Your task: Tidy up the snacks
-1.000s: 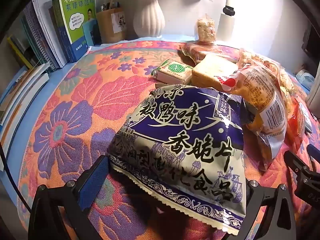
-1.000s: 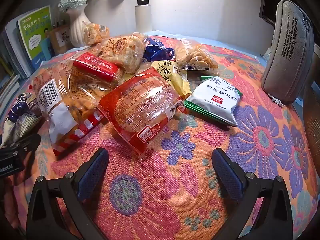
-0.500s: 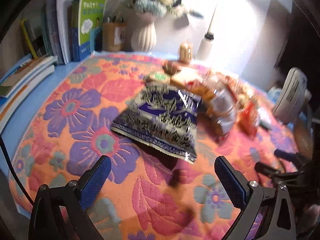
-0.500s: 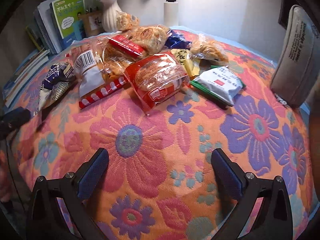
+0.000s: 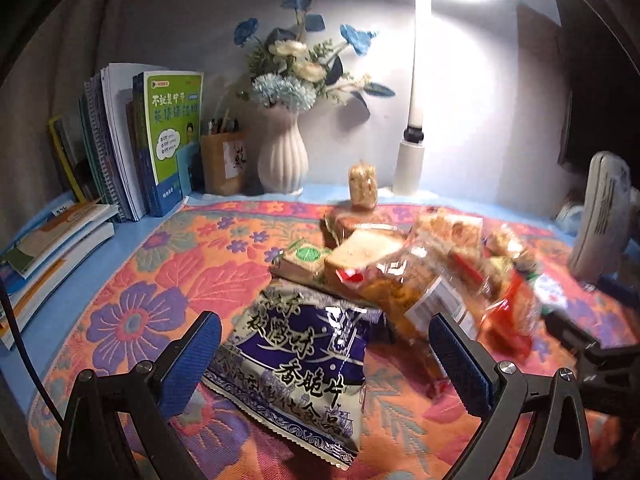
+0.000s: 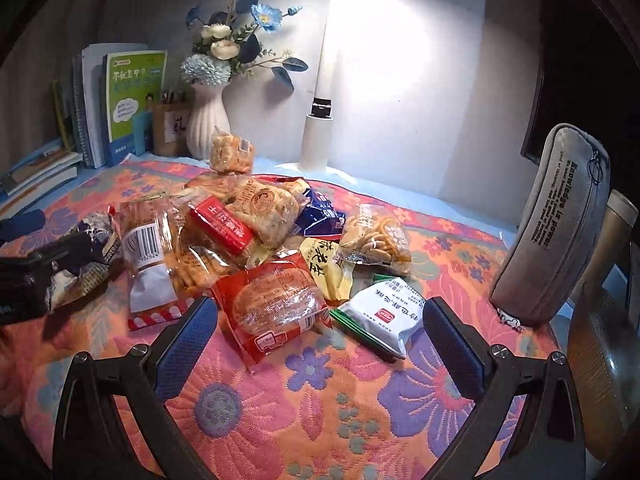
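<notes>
A: Two grippers, both with tongs spread wide and pinching nothing. The left gripper (image 5: 324,354) straddles one blue-and-white chip bag (image 5: 298,364), which lies flat on the flowered cloth (image 5: 132,320) between the pads without touching either that I can see.

B: And the right one?

A: The right gripper (image 6: 320,338) hangs over the near side of the snack heap. One red bread packet (image 6: 272,308) sits at its 12 o'clock, between the fingers, and one white packet with a green edge (image 6: 384,320) lies at 1 o'clock, just beside it.

B: How many in the heap?

A: At least seven: one barcoded bag of sticks (image 6: 160,260), one red-labelled pack (image 6: 222,230), one round pastry pack (image 6: 264,210), one dark blue pack (image 6: 320,216), one yellow sachet (image 6: 326,268), one bag of small biscuits (image 6: 376,238), and one small pack standing apart (image 6: 232,150) at 11 o'clock. They overlap, so an exact count I cannot give.

B: Edges?

A: One vase (image 6: 208,124), one lamp base (image 6: 318,140) and a row of books (image 6: 120,100) line the far edge; one grey pouch (image 6: 556,228) stands at 3 o'clock. Bare cloth lies at 6 o'clock under both grippers.
</notes>
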Tool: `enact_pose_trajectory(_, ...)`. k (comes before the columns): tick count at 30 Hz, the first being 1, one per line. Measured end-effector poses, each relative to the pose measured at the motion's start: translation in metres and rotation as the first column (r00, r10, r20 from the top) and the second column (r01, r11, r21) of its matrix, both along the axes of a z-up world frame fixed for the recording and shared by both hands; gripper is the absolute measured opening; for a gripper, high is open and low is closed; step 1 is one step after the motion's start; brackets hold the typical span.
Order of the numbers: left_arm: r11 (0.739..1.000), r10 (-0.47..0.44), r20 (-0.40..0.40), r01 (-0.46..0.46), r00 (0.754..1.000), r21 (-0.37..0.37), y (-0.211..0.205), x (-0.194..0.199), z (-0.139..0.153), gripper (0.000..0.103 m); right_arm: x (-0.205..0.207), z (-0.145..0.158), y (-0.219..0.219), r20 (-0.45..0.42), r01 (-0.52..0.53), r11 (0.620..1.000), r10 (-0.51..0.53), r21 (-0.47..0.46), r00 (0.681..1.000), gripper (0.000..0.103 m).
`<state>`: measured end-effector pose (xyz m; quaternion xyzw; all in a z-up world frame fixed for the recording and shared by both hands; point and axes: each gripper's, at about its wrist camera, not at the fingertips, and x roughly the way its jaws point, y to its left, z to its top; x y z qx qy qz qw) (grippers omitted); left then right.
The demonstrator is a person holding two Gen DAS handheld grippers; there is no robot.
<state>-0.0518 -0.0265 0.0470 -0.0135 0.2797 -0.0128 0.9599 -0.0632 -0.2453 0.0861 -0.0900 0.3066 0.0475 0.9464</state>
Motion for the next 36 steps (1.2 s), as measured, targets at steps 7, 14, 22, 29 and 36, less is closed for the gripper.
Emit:
enact_pose_trajectory(7, 0.999, -0.042, -0.028, 0.042, 0.999, -0.013, -0.001, 0.003, -0.007, 0.103, 0.01, -0.008, -0.021, -0.082, 0.035, 0.993, -0.026, 0.113, 0.996, 0.103)
enact_pose_trajectory(14, 1.0, -0.031, -0.028, 0.031, 0.999, 0.001, -0.005, 0.001, -0.009, 0.103, 0.008, -0.006, -0.033, -0.074, 0.06, 0.984, -0.048, 0.17, 0.996, 0.103)
enact_pose_trajectory(22, 0.999, -0.038, -0.039, 0.038, 0.999, 0.01, -0.008, 0.002, -0.01, 0.103, 0.005, -0.004, -0.021, -0.049, 0.042, 0.993, -0.037, 0.108, 0.998, 0.103)
enact_pose_trajectory(29, 0.999, -0.031, -0.056, 0.03, 0.998, -0.013, -0.005, 0.005, -0.011, 0.103, 0.007, -0.006, -0.025, -0.061, 0.053, 0.991, -0.046, 0.121, 0.997, 0.103)
enact_pose_trajectory(36, 0.999, -0.035, -0.062, 0.035, 0.997, -0.01, -0.008, 0.006, -0.012, 0.103, 0.009, -0.008, -0.021, -0.066, 0.042, 0.994, -0.035, 0.097, 0.997, 0.103)
